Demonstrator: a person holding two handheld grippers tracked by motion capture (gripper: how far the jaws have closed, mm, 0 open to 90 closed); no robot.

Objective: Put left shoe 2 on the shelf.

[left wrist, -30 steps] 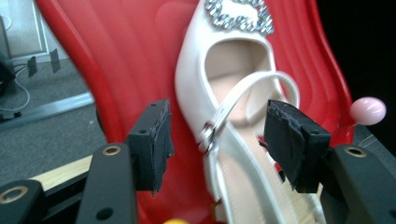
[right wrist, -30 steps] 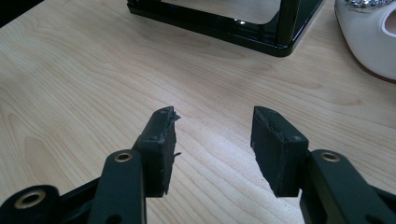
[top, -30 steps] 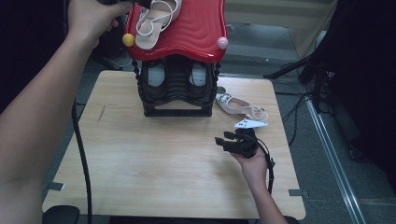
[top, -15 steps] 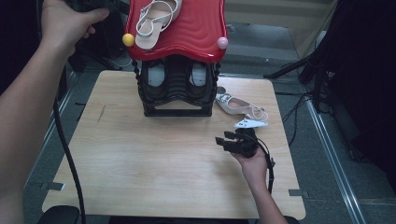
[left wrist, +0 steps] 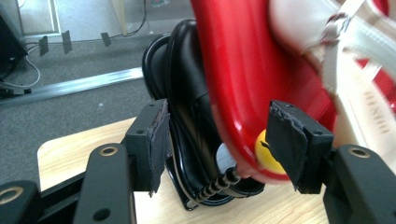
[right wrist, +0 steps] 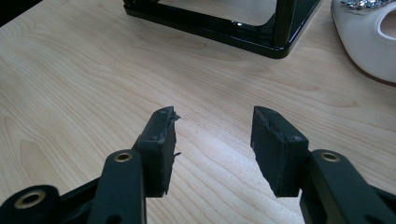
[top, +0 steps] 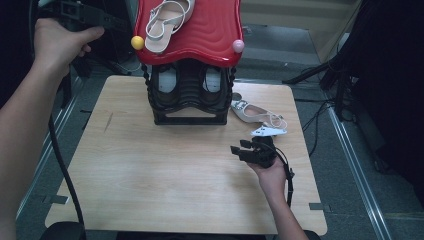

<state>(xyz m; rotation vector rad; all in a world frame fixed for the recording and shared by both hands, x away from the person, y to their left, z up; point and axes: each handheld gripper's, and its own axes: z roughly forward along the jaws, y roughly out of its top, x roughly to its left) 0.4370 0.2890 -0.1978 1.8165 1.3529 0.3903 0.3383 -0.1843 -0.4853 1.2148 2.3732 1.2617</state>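
At the far left of the high view the left tool (top: 102,21) is held up off the surface's left rear corner, level with the red top (top: 210,35) of the shoe rack. In the left gripper view its jaws stand wide apart with nothing pressed between the pads; between them lie the rack's red rim, a yellow ball (left wrist: 263,150) at the rim's corner, partly behind the right pad, and the black frame (left wrist: 187,107) under it. Just right of the pad, a white strappy sandal (top: 167,22) lies on the red top, sole down, near the yellow ball (top: 137,42). Faint embossed lettering runs along the sandal's insole (left wrist: 373,109) in the left gripper view, too blurred to read.

The rack stands at the rear middle of the wooden surface (top: 150,180). Under the red top, its black lower tier (top: 187,95) holds a pair of dark shoes, one in each side. A pink ball (top: 238,46) sits at the red top's right front corner.

Right of the rack a white flat shoe (top: 255,112) with a jewelled toe lies on the surface, its toe near the rack's base, and a small white piece (top: 269,132) rests just in front of it.

The right tool (top: 239,148) sits low over the surface in front of that shoe, pointing left, jaws wide and empty, bare wood between the pads (right wrist: 161,140).
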